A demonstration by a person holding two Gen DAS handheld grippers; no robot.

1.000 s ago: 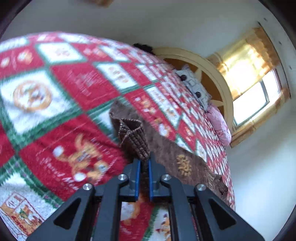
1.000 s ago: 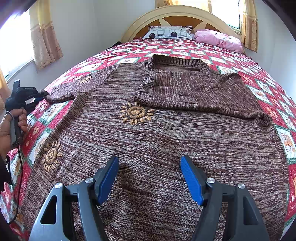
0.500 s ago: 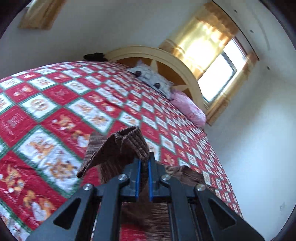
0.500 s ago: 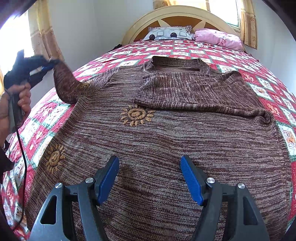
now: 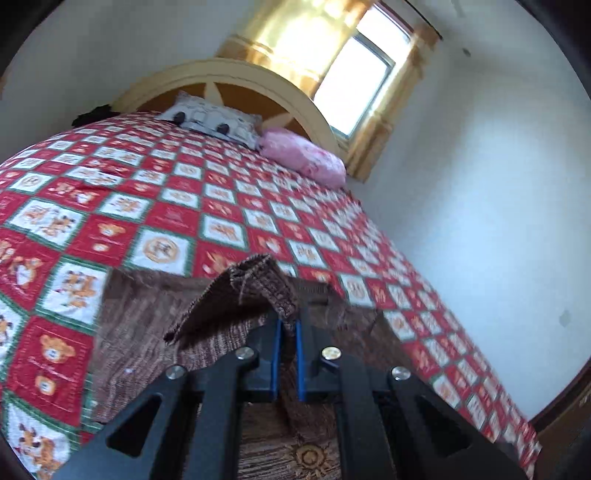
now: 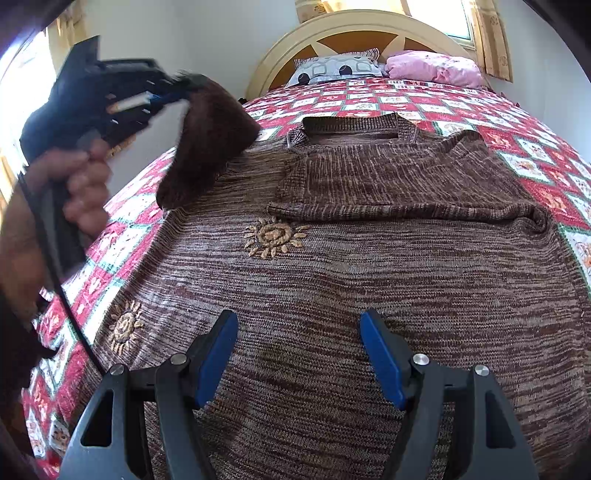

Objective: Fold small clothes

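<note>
Both of my grippers are working over the bed. Under them the red, white and green patchwork bedspread (image 5: 177, 218) is stretching away toward the arched wooden headboard (image 6: 354, 33), where a grey patterned pillow (image 6: 338, 70) and a pink pillow (image 6: 436, 68) are lying side by side.

On the bedspread, directly ahead of and beneath my right gripper (image 6: 299, 363), the brown knitted sweater (image 6: 369, 277) is lying flat with its neckline toward the headboard. Its far-right sleeve is lying folded across the chest. Two embroidered sun motifs are showing on the knit, one ahead of the right gripper's left finger (image 6: 275, 236) and one off to its left near the sweater's edge.

My right gripper is hovering just above the sweater's lower body with its blue pads (image 6: 218, 354) standing wide apart and nothing between them.

My left gripper (image 5: 286, 334), up and to the left of the right one, is pinching the cuff of the other sleeve (image 6: 207, 140) between its closed pads, and the sleeve is hanging lifted off the bedspread. My hand (image 6: 79, 181) is wrapping its handle.
</note>
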